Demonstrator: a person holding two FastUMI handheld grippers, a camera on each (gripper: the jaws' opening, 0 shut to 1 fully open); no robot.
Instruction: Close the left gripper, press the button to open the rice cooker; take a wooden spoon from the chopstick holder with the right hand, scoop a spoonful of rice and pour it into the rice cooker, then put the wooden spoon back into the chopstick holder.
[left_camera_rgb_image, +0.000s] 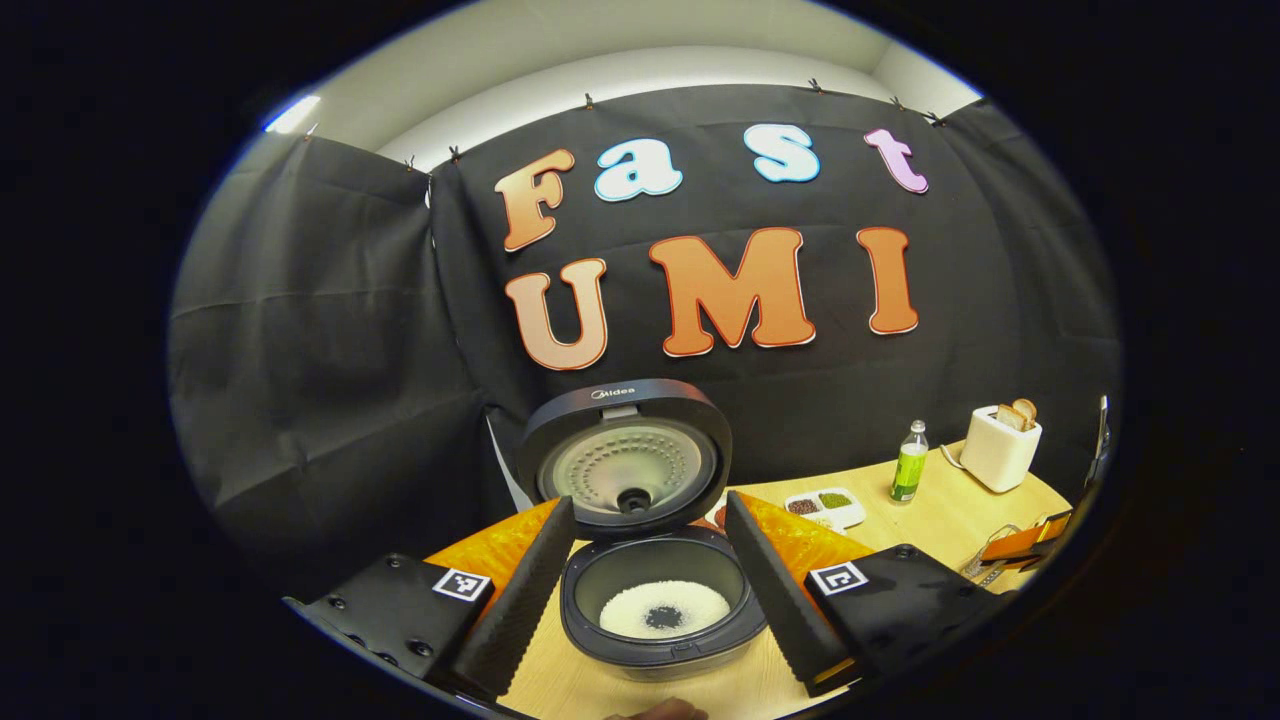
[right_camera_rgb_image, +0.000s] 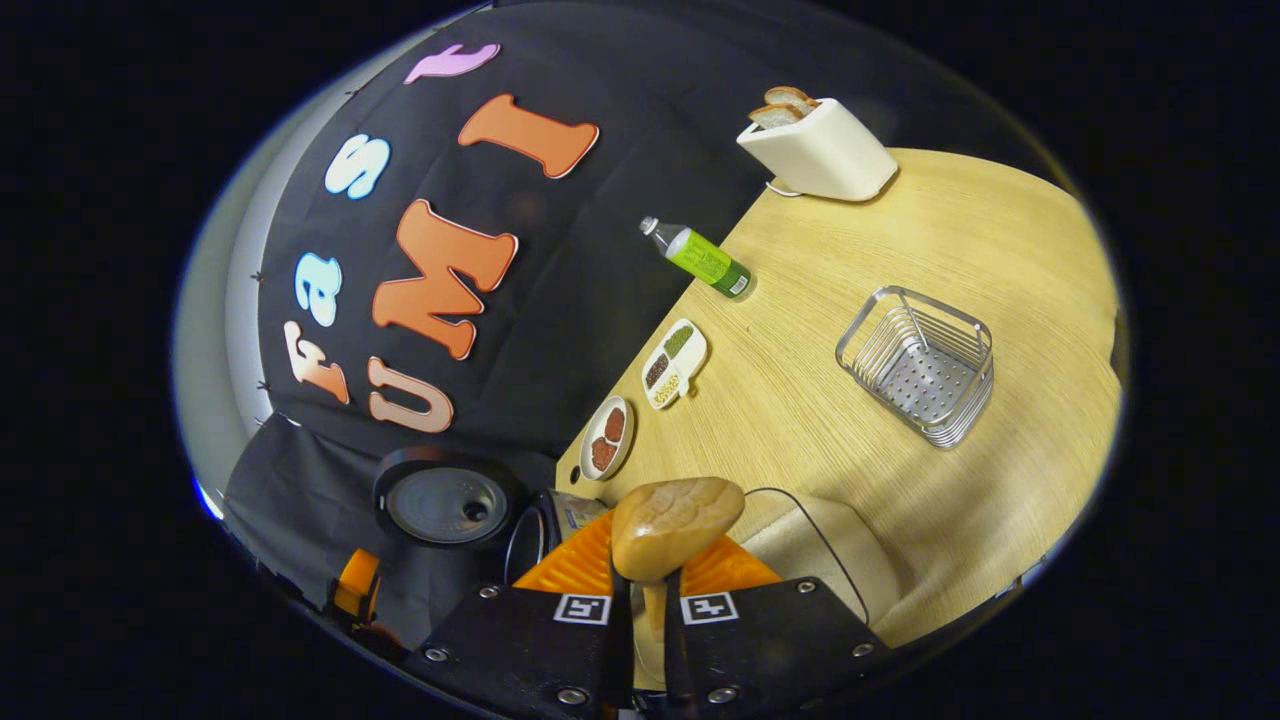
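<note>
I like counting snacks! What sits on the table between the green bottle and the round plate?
In the right gripper view, a white divided dish of beans or grains lies between the green bottle and the round plate.

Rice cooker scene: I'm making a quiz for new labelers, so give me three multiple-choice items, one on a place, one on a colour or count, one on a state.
1. Where does the toaster stand?
A. on the table's far end, past the bottle
B. inside the wire basket
C. on the rice cooker

2. How many bread slices stick out of the toaster?
A. none
B. two
C. five

3. What state is the rice cooker lid in?
A. shut
B. lying on the table
C. raised open

Key: 1 A, it sits on the table beyond the bottle; 2 B, two slices show at its top; 3 C, the lid stands up over the pot with rice inside.
</note>
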